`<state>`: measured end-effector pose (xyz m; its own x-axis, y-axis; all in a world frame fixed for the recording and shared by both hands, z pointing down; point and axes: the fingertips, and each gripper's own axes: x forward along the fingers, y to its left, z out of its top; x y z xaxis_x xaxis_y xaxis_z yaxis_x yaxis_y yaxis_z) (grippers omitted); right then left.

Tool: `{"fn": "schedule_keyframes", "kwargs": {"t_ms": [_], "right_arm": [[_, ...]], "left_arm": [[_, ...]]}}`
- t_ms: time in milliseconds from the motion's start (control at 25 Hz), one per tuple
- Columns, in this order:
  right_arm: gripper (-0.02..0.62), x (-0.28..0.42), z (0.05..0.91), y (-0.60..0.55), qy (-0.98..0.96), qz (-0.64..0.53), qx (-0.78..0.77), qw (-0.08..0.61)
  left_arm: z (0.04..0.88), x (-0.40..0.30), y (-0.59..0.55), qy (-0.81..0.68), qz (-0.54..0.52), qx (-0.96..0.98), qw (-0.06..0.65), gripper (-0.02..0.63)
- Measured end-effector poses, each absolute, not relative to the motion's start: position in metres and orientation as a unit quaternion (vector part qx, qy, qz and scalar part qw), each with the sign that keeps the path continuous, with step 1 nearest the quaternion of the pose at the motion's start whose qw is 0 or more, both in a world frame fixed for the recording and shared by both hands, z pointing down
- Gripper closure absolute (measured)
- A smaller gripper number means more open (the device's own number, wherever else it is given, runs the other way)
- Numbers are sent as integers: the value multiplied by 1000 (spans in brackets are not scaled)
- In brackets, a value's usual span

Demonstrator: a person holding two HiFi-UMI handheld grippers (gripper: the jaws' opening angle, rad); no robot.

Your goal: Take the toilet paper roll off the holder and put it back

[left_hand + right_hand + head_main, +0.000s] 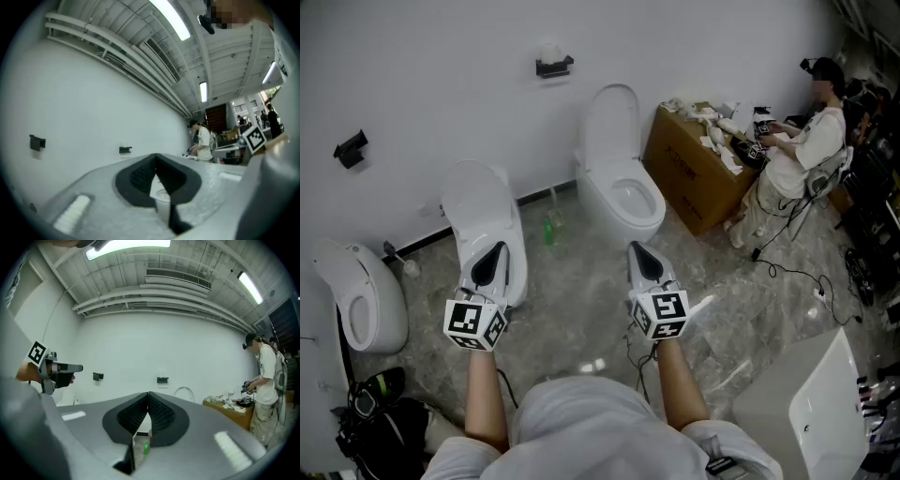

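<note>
White paper, faint against the wall, seems to sit on the black holder (553, 66) at the far side. So the toilet paper roll (548, 49) looks untouched, and the whole task is left. The left gripper (494, 253) and right gripper (639, 253) each have their jaws together on nothing (both well short of the wall). A closed toilet (487, 225), an open toilet (619, 178) and a green bottle (549, 230) stand between.

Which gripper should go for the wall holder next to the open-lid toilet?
Right, marginally. The holder sits almost dead ahead of the right gripper; the left gripper sees it off to one side. Both are shut.
</note>
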<state>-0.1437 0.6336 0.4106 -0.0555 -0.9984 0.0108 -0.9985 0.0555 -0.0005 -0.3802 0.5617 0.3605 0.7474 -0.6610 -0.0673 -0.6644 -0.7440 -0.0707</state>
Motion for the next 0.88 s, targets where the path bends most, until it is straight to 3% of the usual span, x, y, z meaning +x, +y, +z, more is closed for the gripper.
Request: {"fn": "schedule_keyframes", "kwargs": {"t_ms": [880], "right_arm": [[592,-157,414,592,-714,1,700,18]], "left_arm": [[365,-392,517,347,36,-937,31,607]]}}
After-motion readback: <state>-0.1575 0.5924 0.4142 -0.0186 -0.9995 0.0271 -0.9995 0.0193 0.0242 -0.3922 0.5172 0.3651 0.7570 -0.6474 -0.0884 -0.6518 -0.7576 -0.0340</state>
